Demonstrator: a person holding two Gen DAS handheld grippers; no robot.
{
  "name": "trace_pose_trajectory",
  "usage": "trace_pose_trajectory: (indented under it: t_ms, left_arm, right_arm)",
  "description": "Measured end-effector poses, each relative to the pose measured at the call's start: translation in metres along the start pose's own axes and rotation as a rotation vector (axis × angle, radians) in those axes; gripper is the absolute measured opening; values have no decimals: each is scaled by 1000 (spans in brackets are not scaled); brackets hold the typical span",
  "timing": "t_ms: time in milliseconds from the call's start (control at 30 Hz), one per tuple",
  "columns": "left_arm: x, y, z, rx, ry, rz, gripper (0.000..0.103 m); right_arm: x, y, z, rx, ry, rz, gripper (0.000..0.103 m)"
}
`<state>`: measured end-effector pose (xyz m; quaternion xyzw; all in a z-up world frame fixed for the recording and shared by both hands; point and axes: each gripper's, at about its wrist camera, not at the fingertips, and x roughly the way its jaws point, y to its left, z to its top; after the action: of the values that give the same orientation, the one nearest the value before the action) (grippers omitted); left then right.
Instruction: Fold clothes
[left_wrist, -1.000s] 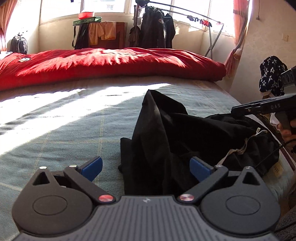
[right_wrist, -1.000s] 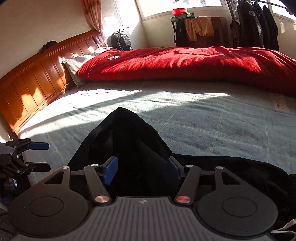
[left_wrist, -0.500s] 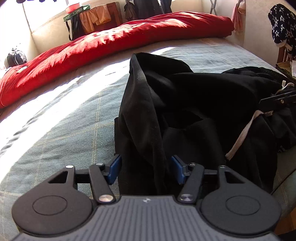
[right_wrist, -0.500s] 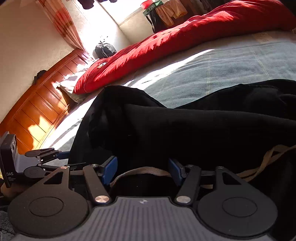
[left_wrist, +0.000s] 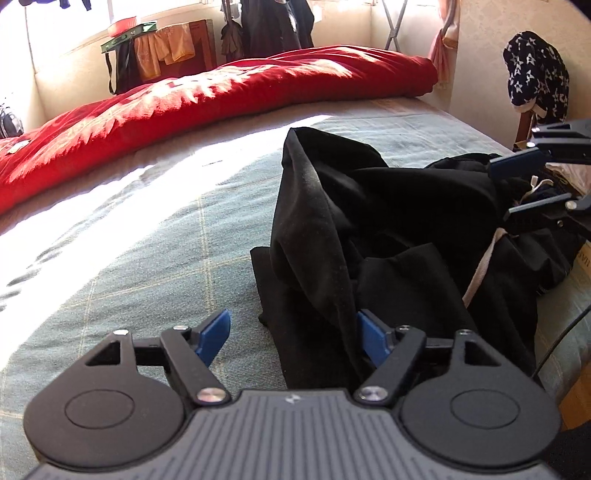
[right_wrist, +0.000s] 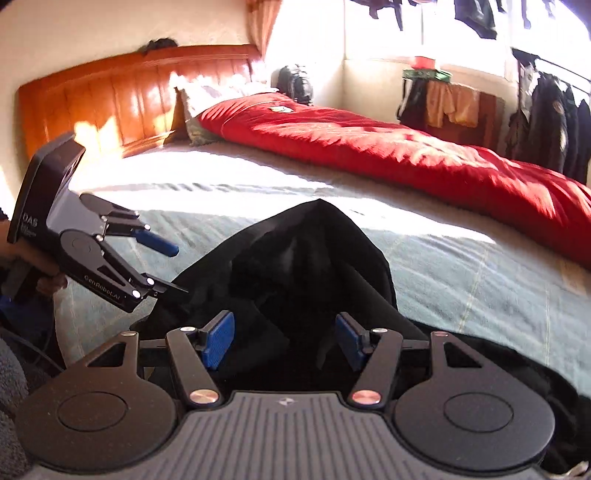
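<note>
At bottom centre of each wrist view, left gripper (left_wrist: 291, 338) and right gripper (right_wrist: 284, 341) gape wide, holding nothing. Beyond them, mid-frame, the black drawstring garment (left_wrist: 388, 229) lies crumpled on the bed (left_wrist: 147, 251). To fold well, I judge, each should pinch a single edge.
</note>
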<state>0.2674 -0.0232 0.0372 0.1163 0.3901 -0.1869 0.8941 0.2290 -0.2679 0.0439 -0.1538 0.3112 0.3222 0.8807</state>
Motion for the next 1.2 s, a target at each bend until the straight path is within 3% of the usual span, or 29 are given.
trace_pose_trajectory:
  t_ms: [133, 267, 500, 600, 633, 700, 733, 767, 967, 1200]
  left_arm:
    - [-9, 26, -10, 72, 1, -44, 83]
    - [-12, 55, -25, 118, -12, -14, 85]
    - [-11, 106, -54, 52, -32, -43, 86]
    - [-9, 124, -66, 13, -42, -58, 86]
    - [-9, 130, -69, -1, -43, -62, 86]
    - [-9, 140, -75, -29, -48, -68, 87]
    - [-9, 146, -78, -42, -50, -70, 87]
    - [-9, 151, -80, -55, -53, -72, 87]
    - [-11, 172, -84, -107, -80, -77, 90]
    - [-10, 192, -91, -182, -95, -52, 90]
  right_arm:
    - [27, 51, 35, -365, 76, -24, 65]
    - [55, 101, 69, -726, 152, -47, 65]
    - [112, 145, 72, -1148, 392, -15, 65]
    - [126, 153, 66, -1263, 496, 24, 63]
    - [130, 155, 67, -1266, 534, 39, 60]
    - [139, 160, 68, -1265, 604, 67, 42]
    - [143, 157, 77, -1223, 597, 66, 25]
    - [148, 155, 85, -1181, 590, 65, 15]
    - [173, 139, 136, -929, 545, 59, 11]
    - [204, 98, 188, -768, 432, -85, 10]
